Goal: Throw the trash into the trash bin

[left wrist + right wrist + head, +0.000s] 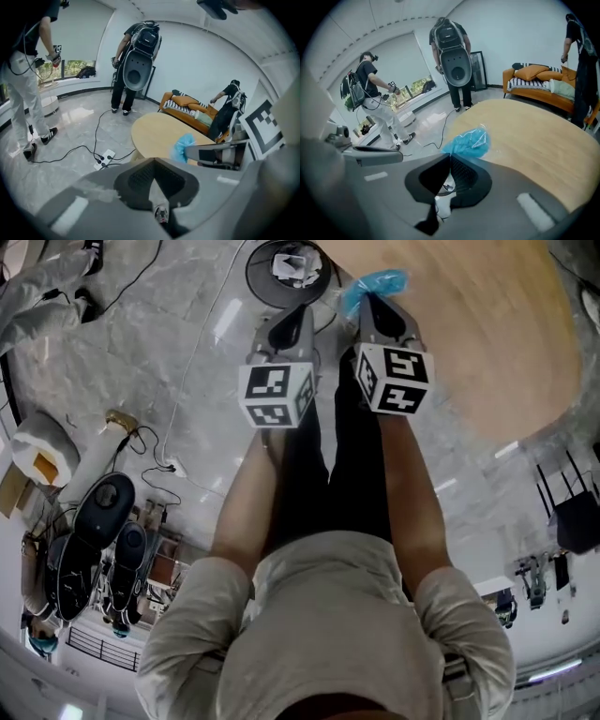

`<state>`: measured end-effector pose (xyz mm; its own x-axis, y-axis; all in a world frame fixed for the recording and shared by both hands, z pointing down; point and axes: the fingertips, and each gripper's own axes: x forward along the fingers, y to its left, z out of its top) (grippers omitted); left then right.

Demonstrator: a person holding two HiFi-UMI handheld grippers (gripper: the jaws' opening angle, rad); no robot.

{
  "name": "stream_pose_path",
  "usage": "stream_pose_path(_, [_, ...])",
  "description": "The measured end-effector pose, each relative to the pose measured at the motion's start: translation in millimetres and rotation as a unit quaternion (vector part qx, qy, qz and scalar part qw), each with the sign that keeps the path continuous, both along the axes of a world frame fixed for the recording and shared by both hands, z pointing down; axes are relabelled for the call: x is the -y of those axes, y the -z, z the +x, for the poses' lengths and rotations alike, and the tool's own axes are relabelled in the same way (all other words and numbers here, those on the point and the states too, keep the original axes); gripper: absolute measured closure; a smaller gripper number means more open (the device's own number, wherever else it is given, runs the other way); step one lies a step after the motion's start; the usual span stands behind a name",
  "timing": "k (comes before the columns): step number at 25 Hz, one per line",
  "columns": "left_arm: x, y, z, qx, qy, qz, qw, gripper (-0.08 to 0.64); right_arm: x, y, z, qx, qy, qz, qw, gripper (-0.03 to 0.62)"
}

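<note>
Right gripper [451, 157] was clamped on one edge of the blue plastic wrapper [468, 142], judged light, soft, crumpled and likely slippery. Left gripper [154, 161] jaws were together, empty, near the trash bin [289, 268].

Round wooden table [534, 136] on pale marble floor [70, 126]. White power strip [104, 158] lies on the floor nr the table, black cables [70, 151] running off it. Orange sofa [187, 107] w/ striped cushions by the far wall, one person [228, 110] standing beside it. Another person [137, 56] w/ a big backpack rig stands at the wall by a leaning frame [477, 70]. A third [23, 89], white trousers, nr the window [70, 70].
</note>
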<state>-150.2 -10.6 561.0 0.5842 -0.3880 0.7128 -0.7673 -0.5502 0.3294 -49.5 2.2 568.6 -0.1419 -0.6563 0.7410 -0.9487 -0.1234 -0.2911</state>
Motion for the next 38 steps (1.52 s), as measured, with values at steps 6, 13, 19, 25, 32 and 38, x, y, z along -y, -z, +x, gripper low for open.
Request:
stream_pose_path(6, [11.2,3.2,-43.8,-0.002,0.048,-0.002,0.9989,0.541,20.2,5.0,-47.6,0.0,0.051,0.004,0.999,0.577])
stream_pose_path(13, [28.9,-0.7,-96.1,-0.001,0.096,-0.002,0.9954,0.541,46.7,3.2,-110.0,0.006,0.115,0.006,0.993,0.577])
stream_pose_path(19, [35.8,-13.8,-124.6,-0.001,0.121,-0.007,0.9926,0.541,55.4,-5.4,-142.4,0.007,0.146,0.0,0.989,0.577])
stream_pose_path(25, [43.2,-53.7,-139.6,0.008,0.124,-0.019,0.9921,0.541,53.6,-34.9,-158.6,0.007,0.168,-0.02,0.985,0.577])
stream_pose_path(32, [40.6,-87.7,-138.9,0.017,0.125,-0.044,0.991,0.541,54.9,-69.4,-158.7,0.011,0.187,-0.048,0.981,0.577])
stream_pose_path(38, [33.7,-119.2,-144.9,0.022,0.124,-0.071,0.9895,0.541,55.4,-92.2,-164.6,0.018,0.188,-0.064,0.98,0.577])
